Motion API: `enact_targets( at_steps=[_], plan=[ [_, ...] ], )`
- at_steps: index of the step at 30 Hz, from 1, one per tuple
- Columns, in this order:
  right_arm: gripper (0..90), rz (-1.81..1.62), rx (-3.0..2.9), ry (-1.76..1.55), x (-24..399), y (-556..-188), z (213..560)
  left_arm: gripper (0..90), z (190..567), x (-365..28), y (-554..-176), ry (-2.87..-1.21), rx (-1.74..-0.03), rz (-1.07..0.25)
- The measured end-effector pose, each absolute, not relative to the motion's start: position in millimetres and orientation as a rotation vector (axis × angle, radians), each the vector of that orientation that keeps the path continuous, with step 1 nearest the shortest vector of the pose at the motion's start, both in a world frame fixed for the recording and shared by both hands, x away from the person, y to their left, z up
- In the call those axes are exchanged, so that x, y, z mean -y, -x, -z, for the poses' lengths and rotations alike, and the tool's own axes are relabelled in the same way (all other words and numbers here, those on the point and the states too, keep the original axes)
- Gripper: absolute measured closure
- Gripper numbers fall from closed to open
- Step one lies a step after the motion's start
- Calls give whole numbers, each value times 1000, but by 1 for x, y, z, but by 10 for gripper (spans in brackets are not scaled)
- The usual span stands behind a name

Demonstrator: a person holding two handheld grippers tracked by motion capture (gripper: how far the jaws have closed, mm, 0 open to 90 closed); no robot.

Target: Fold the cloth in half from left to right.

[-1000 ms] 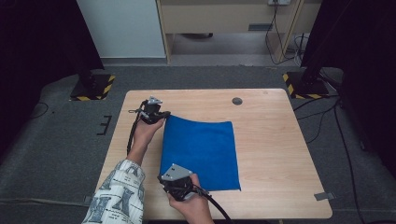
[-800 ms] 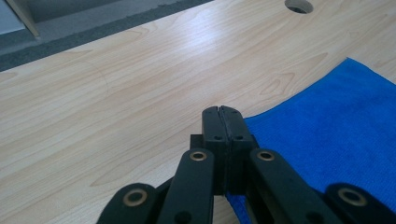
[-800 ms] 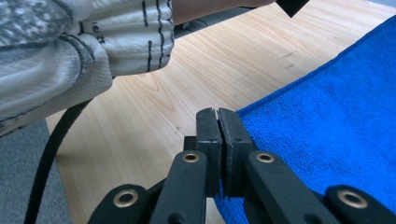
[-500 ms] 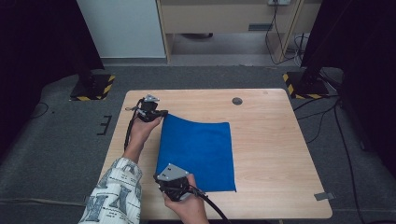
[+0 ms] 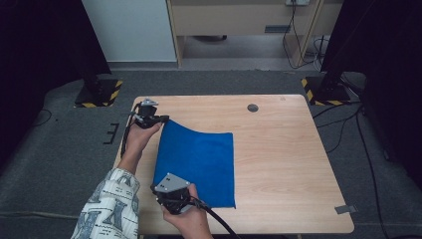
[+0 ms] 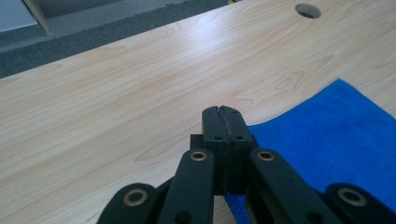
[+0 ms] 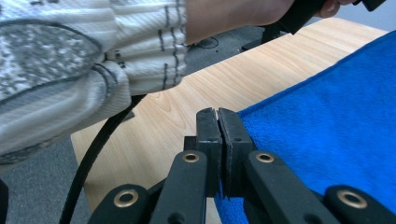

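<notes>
The left tongs (image 5: pixel 164 119) are clamped on the far left corner of a flat, bright blue rectangular terry cloth (image 5: pixel 199 159), their jaws pressed together with the fabric's edge caught between them. The right tongs (image 5: pixel 160 191) pinch the near left corner of the same cloth in the same way, jaws closed on blue fabric. Between the two tongs the cloth's left edge runs taut and looks raised off the light wooden table (image 5: pixel 283 159), while the rest spreads out to their right, lying on the wood. A person's patterned white sleeve (image 5: pixel 107 209) sits just left of the right tongs
</notes>
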State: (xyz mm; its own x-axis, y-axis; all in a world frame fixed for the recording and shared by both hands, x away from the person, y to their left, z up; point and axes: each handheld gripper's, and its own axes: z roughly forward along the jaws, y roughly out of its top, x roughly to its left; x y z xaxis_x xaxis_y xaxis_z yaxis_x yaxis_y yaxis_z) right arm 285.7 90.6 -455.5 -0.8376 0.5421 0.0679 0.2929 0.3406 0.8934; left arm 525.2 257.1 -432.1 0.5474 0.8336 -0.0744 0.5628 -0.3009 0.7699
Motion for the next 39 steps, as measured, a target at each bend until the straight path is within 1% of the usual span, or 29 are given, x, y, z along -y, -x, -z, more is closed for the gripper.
enact_targets(
  at_steps=[4,10,17,23,28,39],
  plan=[
    [884,-1496,-2352,-781,-76,-288,454,900,432,-243,-528,-2002,-1115,-432],
    [884,-1476,-2345,-819,-50,-291,462,900,438,-211,-535,-2018,-1094,-421],
    [884,-1439,-2341,-862,-18,-289,471,900,446,-179,-541,-2042,-1068,-404],
    [884,-1398,-2341,-874,1,-285,475,900,451,-153,-544,-2056,-1039,-382],
    [884,-1365,-2345,-894,13,-285,481,900,454,-137,-545,-2067,-1023,-368],
    [884,-1301,-2345,-918,35,-284,489,900,460,-115,-545,-2079,-1002,-338]
  ],
)
